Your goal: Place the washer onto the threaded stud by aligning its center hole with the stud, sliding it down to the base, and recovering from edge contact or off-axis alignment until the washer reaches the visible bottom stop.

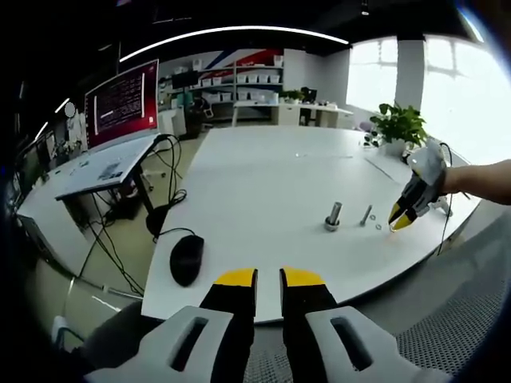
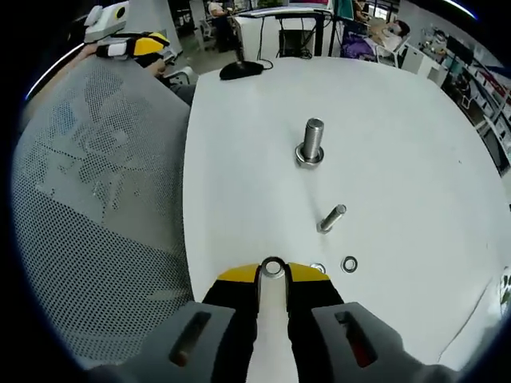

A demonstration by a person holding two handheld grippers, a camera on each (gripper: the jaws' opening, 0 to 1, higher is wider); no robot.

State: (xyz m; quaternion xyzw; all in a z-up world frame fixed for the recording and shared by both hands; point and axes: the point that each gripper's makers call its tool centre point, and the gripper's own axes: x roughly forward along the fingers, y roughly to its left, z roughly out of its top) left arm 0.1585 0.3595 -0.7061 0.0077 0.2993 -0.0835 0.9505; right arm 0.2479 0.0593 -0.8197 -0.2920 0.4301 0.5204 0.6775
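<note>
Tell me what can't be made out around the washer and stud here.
- Washer: right gripper view, lower half hidden between right gripper tips.
- Upright stud: threads too small in both views.
- Loose washer: left gripper view, a mere speck.

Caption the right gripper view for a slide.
Right gripper pinches a washer between its jaws, short of the upright threaded stud on the white table.

Bright windows (image 1: 447, 72) light a white table (image 1: 263, 175); shelves (image 1: 239, 84), perhaps holding boxes, line the far wall.
</note>
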